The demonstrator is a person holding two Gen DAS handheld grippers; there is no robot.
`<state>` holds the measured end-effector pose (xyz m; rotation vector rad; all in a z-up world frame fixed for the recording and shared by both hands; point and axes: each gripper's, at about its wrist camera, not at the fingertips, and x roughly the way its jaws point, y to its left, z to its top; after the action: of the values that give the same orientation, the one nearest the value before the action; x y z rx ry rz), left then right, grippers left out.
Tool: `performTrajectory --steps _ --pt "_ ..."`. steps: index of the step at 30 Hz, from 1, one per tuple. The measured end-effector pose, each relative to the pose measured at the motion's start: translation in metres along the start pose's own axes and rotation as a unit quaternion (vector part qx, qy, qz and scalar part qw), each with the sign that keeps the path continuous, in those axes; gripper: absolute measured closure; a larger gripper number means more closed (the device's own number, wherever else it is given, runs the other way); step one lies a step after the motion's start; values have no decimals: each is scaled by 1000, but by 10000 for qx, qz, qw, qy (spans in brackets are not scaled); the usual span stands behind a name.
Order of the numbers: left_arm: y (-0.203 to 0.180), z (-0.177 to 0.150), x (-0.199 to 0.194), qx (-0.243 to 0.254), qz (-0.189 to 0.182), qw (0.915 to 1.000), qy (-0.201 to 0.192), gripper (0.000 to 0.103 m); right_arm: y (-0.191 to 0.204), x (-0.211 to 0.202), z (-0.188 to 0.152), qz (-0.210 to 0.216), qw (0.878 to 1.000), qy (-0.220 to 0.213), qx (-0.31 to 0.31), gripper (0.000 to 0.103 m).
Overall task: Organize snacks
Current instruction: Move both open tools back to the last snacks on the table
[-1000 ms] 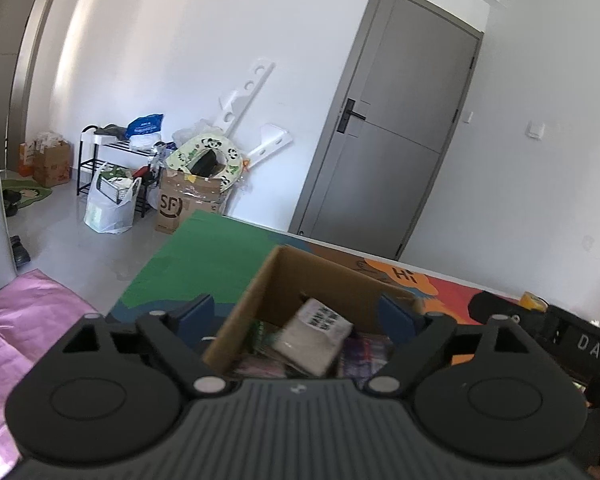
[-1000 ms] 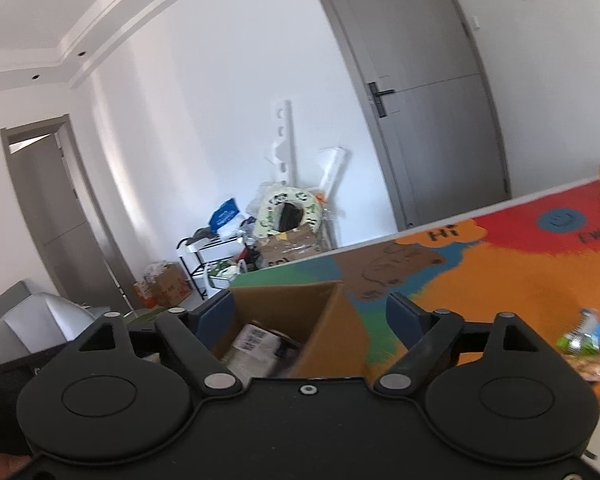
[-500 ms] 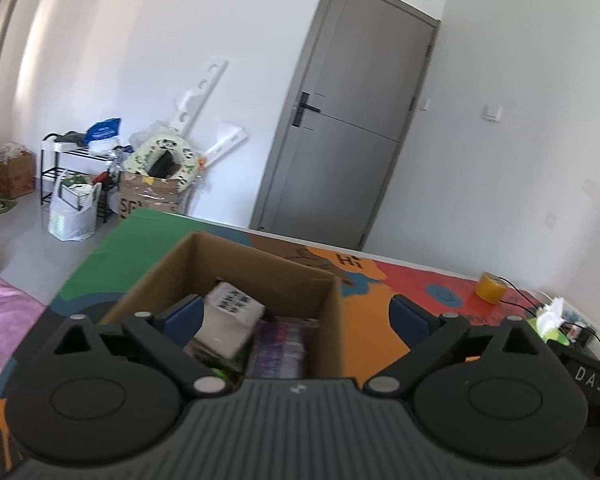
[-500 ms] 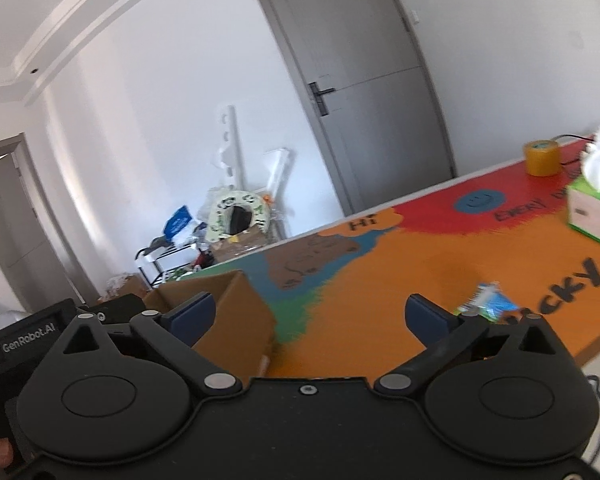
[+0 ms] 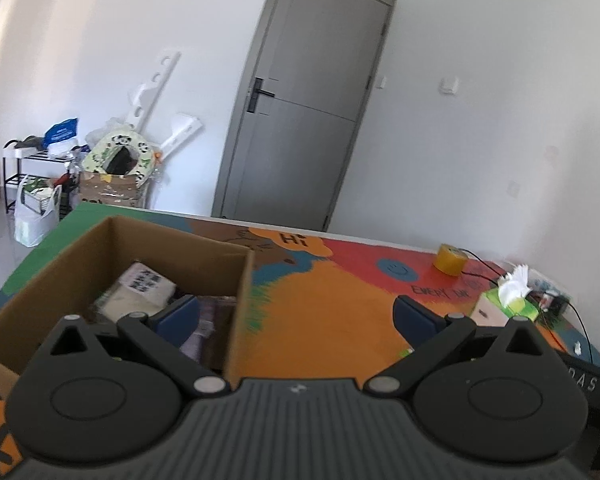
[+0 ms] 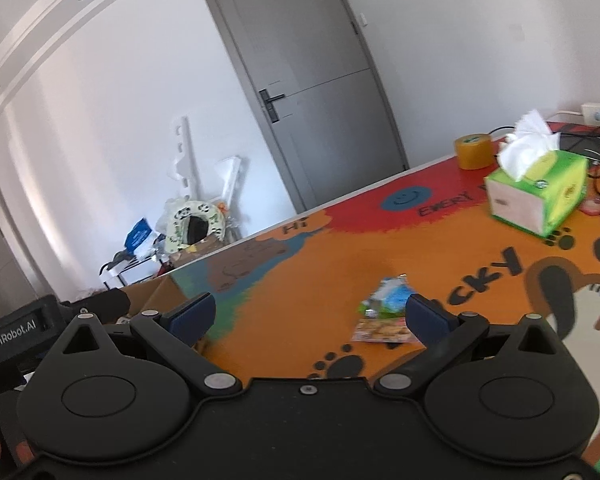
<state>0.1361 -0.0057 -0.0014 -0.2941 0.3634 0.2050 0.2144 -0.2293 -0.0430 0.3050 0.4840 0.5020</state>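
Orange tabletop (image 6: 340, 248), printed with paw marks and big dark letters, fills the ground in front of both tools, and most of it lies bare. Nearest me, the right gripper (image 6: 308, 312) hangs over that orange patch with its blue-padded fingers spread wide and nothing between them. Just past its right fingertip lie two small snack packets touching each other: a pinkish snack packet (image 6: 380, 330) showing golden pieces, and behind it a blue and green snack packet (image 6: 390, 294), crumpled and a little blurred. The left gripper (image 5: 296, 312) is just as slack, its fingers parted as far as they go and gripping nothing; its left finger (image 5: 178, 316) sits over the open top of a brown cardboard box (image 5: 236, 288), while its right finger stands over bare orange. Inside the box I can see a pale snack pack (image 5: 140, 292) with a dark printed label, tilted, and purplish wrappers beside it, too blurred to read. The box's right wall stands as a hard edge between the two fingers. Farther off on the right stand a green tissue box (image 6: 540, 192) and a roll of tape (image 6: 474, 150), near the table's far edge, then a grey door (image 5: 300, 108).
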Motion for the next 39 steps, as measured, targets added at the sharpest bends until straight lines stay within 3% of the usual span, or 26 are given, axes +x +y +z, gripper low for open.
performTrajectory --steps 12,22,39 --pt "-40 -9 23 114 -307 9991 252 1 -52 -8 5 -438 9981 -131 409 1" --pt "-66 -18 49 253 -409 9978 453 1 -80 0 3 -613 9965 -32 560 25" --pt "-113 -34 94 683 -624 9917 892 2 -114 10 3 -858 9944 121 607 30"
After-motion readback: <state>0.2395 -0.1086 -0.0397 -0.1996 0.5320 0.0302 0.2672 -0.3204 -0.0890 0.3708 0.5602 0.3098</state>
